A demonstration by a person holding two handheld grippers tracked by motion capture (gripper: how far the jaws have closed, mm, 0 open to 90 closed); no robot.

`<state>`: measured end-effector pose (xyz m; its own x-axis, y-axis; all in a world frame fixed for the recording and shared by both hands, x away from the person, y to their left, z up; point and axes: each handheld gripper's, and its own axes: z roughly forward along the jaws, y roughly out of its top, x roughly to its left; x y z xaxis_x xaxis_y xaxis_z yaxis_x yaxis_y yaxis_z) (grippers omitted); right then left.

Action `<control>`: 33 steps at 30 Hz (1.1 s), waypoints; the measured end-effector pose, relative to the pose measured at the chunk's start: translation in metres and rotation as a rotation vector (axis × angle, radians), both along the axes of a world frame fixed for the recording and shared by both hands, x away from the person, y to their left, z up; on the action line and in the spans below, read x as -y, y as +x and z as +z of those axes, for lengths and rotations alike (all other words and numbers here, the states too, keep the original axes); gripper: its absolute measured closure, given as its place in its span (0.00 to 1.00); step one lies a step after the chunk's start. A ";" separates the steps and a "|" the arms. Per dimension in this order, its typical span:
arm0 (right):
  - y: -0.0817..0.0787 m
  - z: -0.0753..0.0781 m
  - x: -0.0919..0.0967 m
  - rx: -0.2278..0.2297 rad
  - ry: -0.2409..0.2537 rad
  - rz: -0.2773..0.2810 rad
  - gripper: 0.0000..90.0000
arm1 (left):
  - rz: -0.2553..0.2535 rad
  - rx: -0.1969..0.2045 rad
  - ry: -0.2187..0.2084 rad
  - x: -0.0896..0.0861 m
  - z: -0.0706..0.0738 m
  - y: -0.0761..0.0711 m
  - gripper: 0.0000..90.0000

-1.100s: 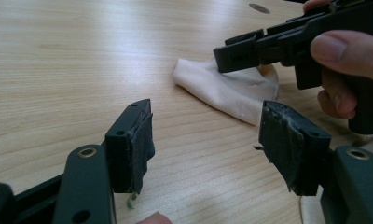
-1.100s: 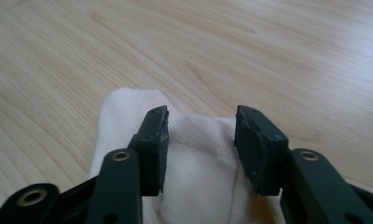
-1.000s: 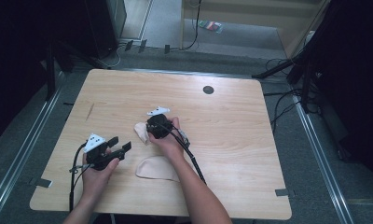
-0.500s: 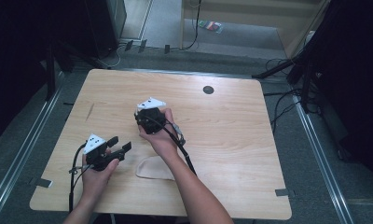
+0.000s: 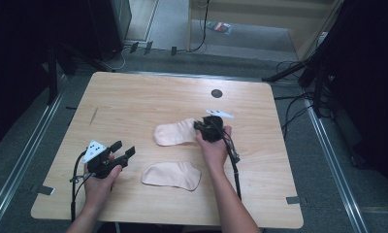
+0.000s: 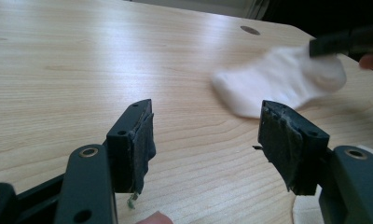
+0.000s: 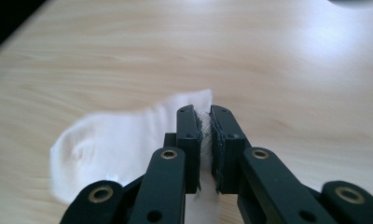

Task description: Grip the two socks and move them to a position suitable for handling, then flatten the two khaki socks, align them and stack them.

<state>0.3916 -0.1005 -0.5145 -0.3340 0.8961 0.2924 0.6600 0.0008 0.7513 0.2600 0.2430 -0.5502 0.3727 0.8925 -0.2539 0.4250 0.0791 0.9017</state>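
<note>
Two pale pink socks lie on the wooden table (image 5: 134,102). The far sock (image 5: 175,132) is stretched out flat near the table's middle, and my right gripper (image 5: 200,127) is shut on its right end; the right gripper view shows white fabric (image 7: 124,144) pinched between the closed jaws (image 7: 203,123). The near sock (image 5: 171,174) lies flat closer to the front edge. My left gripper (image 5: 124,149) stands open at the front left, apart from both socks, nothing between its fingers. The left gripper view shows the far sock (image 6: 278,84) beyond the open jaws.
A round dark hole (image 5: 216,93) marks the table's far side. Cables trail from both grippers toward the front edge. Dark equipment and floor cables surround the table.
My right gripper has swept from the table's middle left toward the right, pulling the bunched sock out flat. The left gripper has stayed where it was, open.
</note>
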 end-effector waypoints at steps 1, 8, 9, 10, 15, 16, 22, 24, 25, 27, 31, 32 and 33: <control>0.000 0.000 0.000 0.000 0.000 0.000 0.92 | 0.000 0.000 0.000 0.000 0.000 0.000 0.41; -0.002 -0.014 0.052 0.037 -0.032 -0.137 0.65 | -0.013 -0.020 0.000 0.001 -0.001 0.002 0.48; -0.002 -0.014 0.052 0.037 -0.032 -0.137 0.65 | -0.013 -0.020 0.000 0.001 -0.001 0.002 0.51; -0.007 -0.012 0.060 0.062 -0.025 -0.150 0.66 | -0.015 -0.025 0.003 0.001 -0.001 0.002 0.52; -0.015 -0.011 0.063 0.083 -0.055 -0.103 0.66 | 0.000 -0.029 0.004 0.000 0.001 0.005 0.52; -0.016 -0.012 0.062 0.083 -0.076 -0.071 0.66 | -0.008 -0.029 -0.012 0.000 0.002 0.007 0.55; -0.020 -0.011 0.060 0.100 -0.084 -0.040 0.65 | -0.011 -0.012 -0.010 0.001 0.012 0.016 0.53; -0.022 -0.007 0.062 0.122 -0.074 -0.036 0.62 | 0.003 0.003 -0.005 0.004 0.019 0.025 0.51; -0.022 -0.007 0.063 0.128 -0.065 -0.038 0.61 | -0.001 0.002 0.002 0.006 0.021 0.028 0.50; -0.022 -0.006 0.064 0.127 -0.061 -0.040 0.59 | -0.003 0.003 0.006 0.009 0.023 0.032 0.50; -0.020 -0.007 0.066 0.121 -0.053 -0.047 0.59 | -0.035 -0.001 0.033 0.022 0.027 0.047 0.51; -0.020 -0.008 0.066 0.120 -0.055 -0.046 0.60 | -0.046 -0.008 0.049 0.029 0.027 0.055 0.51; -0.020 -0.008 0.066 0.120 -0.055 -0.046 0.60 | -0.046 -0.008 0.049 0.029 0.027 0.055 0.50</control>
